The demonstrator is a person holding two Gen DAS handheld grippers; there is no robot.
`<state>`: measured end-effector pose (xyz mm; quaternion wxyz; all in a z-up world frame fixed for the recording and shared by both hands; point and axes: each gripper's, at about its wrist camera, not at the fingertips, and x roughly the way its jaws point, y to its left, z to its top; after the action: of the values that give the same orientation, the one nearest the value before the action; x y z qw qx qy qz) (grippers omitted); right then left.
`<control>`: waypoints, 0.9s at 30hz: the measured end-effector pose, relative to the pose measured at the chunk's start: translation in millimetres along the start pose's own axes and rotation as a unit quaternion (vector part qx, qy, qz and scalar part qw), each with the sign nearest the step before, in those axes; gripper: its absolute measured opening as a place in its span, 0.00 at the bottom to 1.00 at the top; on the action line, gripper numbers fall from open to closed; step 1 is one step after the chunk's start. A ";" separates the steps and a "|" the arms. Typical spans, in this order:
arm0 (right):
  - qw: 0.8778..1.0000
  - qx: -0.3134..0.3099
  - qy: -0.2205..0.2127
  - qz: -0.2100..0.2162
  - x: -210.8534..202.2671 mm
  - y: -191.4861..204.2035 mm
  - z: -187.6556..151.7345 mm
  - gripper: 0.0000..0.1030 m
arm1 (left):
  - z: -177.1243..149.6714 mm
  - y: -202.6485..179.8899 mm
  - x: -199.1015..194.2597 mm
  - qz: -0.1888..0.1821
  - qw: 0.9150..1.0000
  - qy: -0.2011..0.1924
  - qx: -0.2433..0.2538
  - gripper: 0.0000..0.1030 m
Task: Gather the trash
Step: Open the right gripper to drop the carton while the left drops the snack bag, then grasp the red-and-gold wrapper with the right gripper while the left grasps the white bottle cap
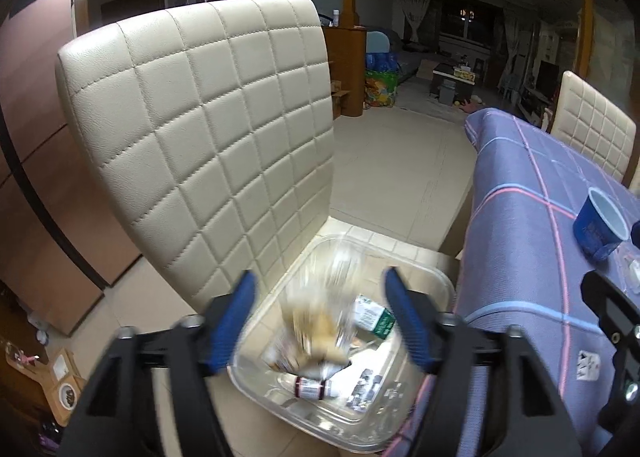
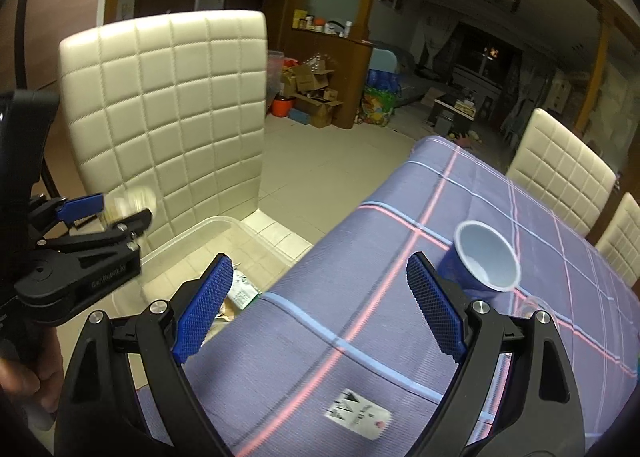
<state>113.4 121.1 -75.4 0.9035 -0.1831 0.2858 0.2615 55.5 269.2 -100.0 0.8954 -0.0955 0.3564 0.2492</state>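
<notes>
My left gripper (image 1: 320, 317) is open above a clear plastic bin (image 1: 436, 285) on the chair seat. A blurred clear wrapper with brown contents (image 1: 320, 321) is between the fingers, apart from both pads, falling into the bin. The bin holds a small bottle (image 1: 312, 387) and a green-white carton (image 1: 376, 317). My right gripper (image 2: 320, 305) is open and empty over the purple tablecloth (image 2: 360, 357). A blue paper cup (image 2: 484, 261) lies tilted on the table just right of its right finger. The left gripper (image 2: 104, 217) also shows in the right wrist view over the bin (image 2: 192, 233).
A cream quilted chair back (image 1: 192, 129) stands close behind the bin. Two more cream chairs (image 2: 560, 173) line the table's far side. A white label (image 2: 358, 415) is on the cloth. Tiled floor and cardboard boxes (image 2: 312, 93) lie beyond.
</notes>
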 end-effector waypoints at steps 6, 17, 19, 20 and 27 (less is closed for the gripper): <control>1.000 0.028 0.005 0.001 -4.4 -22.6 -3.3 0.86 | -1.5 -10.1 -1.4 -0.003 1.000 0.003 0.007 0.72; 0.999 0.043 0.014 -0.008 -8.2 -42.7 -22.4 0.86 | -4.7 -23.1 -7.3 -0.010 1.000 0.006 0.022 0.72; 0.999 0.050 0.019 -0.010 -7.5 -47.8 -25.9 0.86 | -5.6 -26.1 -8.6 -0.012 1.000 0.004 0.026 0.72; 0.998 0.053 0.021 -0.010 -7.0 -50.4 -28.0 0.86 | -5.9 -28.2 -8.6 -0.013 0.999 0.004 0.029 0.72; 0.997 0.066 0.025 -0.024 -9.9 -67.4 -39.4 0.86 | -6.1 -44.2 -11.6 -0.021 0.999 0.005 0.045 0.72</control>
<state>128.8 44.9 -87.4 0.9121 -0.1367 0.3204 0.2162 67.5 224.8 -96.8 0.9022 -0.0635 0.3694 0.2134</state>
